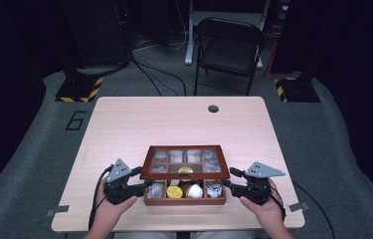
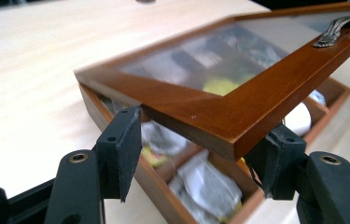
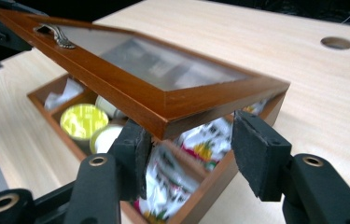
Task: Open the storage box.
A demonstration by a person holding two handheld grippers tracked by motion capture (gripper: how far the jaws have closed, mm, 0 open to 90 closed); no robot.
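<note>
A brown wooden box (image 1: 184,201) with a glass-paned lid (image 1: 184,174) stands near the table's front edge. The lid is tilted up at the front, with a metal handle (image 2: 333,32) on its front rail. Inside lie foil packets (image 3: 196,144) and round yellow-topped pods (image 3: 83,120). My left gripper (image 1: 144,182) is at the box's left side. In the left gripper view its pads (image 2: 121,149) clasp the lid's front corner (image 2: 219,126). My right gripper (image 1: 226,185) is at the box's right side. Its jaws stand apart, and the lid's other front corner (image 3: 163,119) lies over them.
The light wooden table (image 1: 174,122) has a round cable hole (image 1: 213,108) at the back. A black folding chair (image 1: 229,47) stands beyond it, and stand bases with yellow-black tape (image 1: 77,90) sit on the floor at both sides.
</note>
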